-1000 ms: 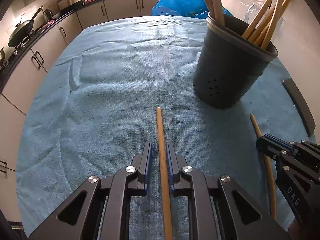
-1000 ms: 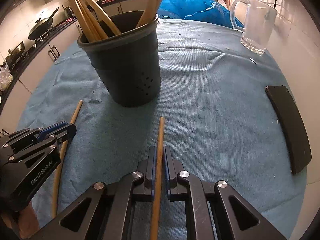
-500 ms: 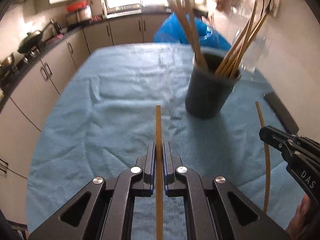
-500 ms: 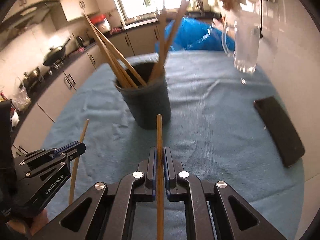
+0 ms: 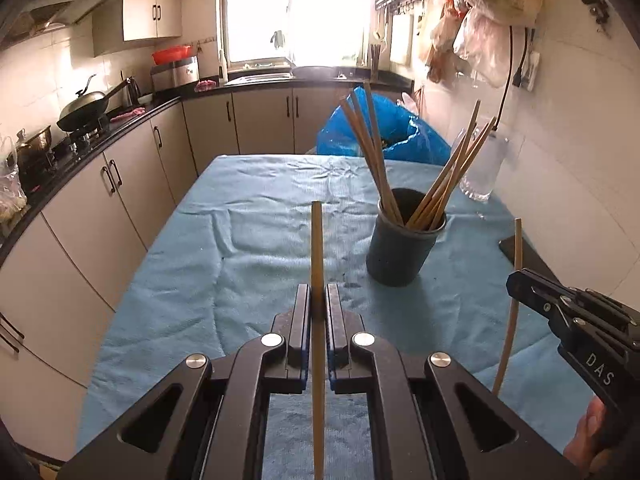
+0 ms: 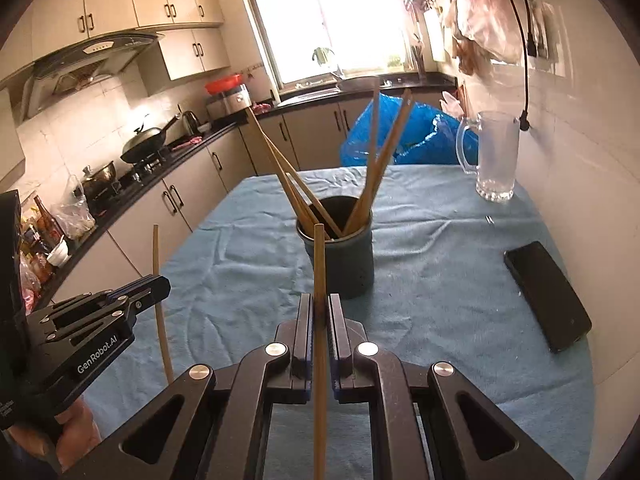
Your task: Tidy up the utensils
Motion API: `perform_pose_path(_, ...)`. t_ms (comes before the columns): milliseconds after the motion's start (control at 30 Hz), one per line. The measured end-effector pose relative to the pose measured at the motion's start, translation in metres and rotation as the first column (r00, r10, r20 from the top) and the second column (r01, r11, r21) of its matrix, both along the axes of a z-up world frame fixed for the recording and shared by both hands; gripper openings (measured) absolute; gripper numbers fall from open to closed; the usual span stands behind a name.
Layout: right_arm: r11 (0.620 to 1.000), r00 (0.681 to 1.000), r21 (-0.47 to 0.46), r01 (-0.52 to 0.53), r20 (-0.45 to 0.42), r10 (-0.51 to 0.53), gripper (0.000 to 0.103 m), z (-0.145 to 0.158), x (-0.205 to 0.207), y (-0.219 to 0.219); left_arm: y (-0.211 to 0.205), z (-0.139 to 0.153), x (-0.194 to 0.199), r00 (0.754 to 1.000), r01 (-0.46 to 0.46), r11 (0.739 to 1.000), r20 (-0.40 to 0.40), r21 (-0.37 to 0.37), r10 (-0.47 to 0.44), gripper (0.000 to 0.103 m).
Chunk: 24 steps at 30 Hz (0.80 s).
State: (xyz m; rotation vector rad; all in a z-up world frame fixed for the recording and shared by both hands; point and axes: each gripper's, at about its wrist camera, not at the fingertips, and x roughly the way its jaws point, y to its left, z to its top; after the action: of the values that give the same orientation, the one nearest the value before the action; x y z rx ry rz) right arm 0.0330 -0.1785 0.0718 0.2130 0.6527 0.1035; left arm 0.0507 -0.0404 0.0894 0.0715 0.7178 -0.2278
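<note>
A dark round holder [image 5: 402, 254] [image 6: 340, 256] stands on the blue cloth [image 5: 240, 248] [image 6: 440, 240], with several wooden chopsticks leaning out of it. My left gripper [image 5: 318, 292] is shut on a wooden chopstick [image 5: 317, 240] that points forward, lifted off the cloth, left of and nearer than the holder. My right gripper [image 6: 319, 300] is shut on another wooden chopstick [image 6: 319, 256], raised in front of the holder. Each gripper with its stick also shows from the side in the other wrist view: the right gripper [image 5: 516, 282] and the left gripper [image 6: 160, 286].
A black phone [image 6: 546, 294] lies on the cloth near the right wall. A glass mug [image 6: 494, 156] stands at the far right. A blue plastic bag [image 5: 380, 132] sits beyond the table's far end. Kitchen cabinets and a stove with a wok [image 5: 84, 108] run along the left.
Both grippers have risen and tilted up, lifting their chopsticks off the cloth. The left jaws closed onto their stick. The holder now looks farther and lower.
</note>
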Motion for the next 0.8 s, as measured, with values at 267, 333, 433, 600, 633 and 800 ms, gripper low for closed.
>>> perform_pose_path(267,1.000,0.999,-0.001,-0.004,0.039,0.004,0.007,0.012,-0.012,0.003,0.007,0.014,-0.012,0.999,-0.008,1.000,0.038,-0.017,0.008,0.006)
perform_pose_path(333,1.000,0.999,-0.001,-0.005,0.045,0.006,0.007,0.013,-0.015,0.004,0.009,0.017,-0.015,0.999,-0.008,1.000,0.047,-0.017,0.009,0.006)
perform_pose_path(433,1.000,0.999,0.001,-0.004,0.054,0.004,0.007,0.017,-0.018,0.003,0.009,0.019,-0.017,0.998,-0.009,1.000,0.054,-0.020,0.010,0.006)
perform_pose_path(600,1.000,0.998,0.004,-0.004,0.069,0.004,0.007,0.021,-0.023,0.003,0.011,0.024,-0.023,0.998,-0.011,1.000,0.067,-0.023,0.012,0.006)
perform_pose_path(633,1.000,0.997,0.005,-0.003,0.073,0.003,0.007,0.022,-0.024,0.002,0.011,0.025,-0.024,0.998,-0.010,1.000,0.067,-0.024,0.011,0.006)
perform_pose_path(800,1.000,0.996,0.008,-0.001,0.085,0.000,0.007,0.026,-0.030,0.001,0.012,0.030,-0.029,0.997,-0.007,1.000,0.075,-0.026,0.009,0.006)
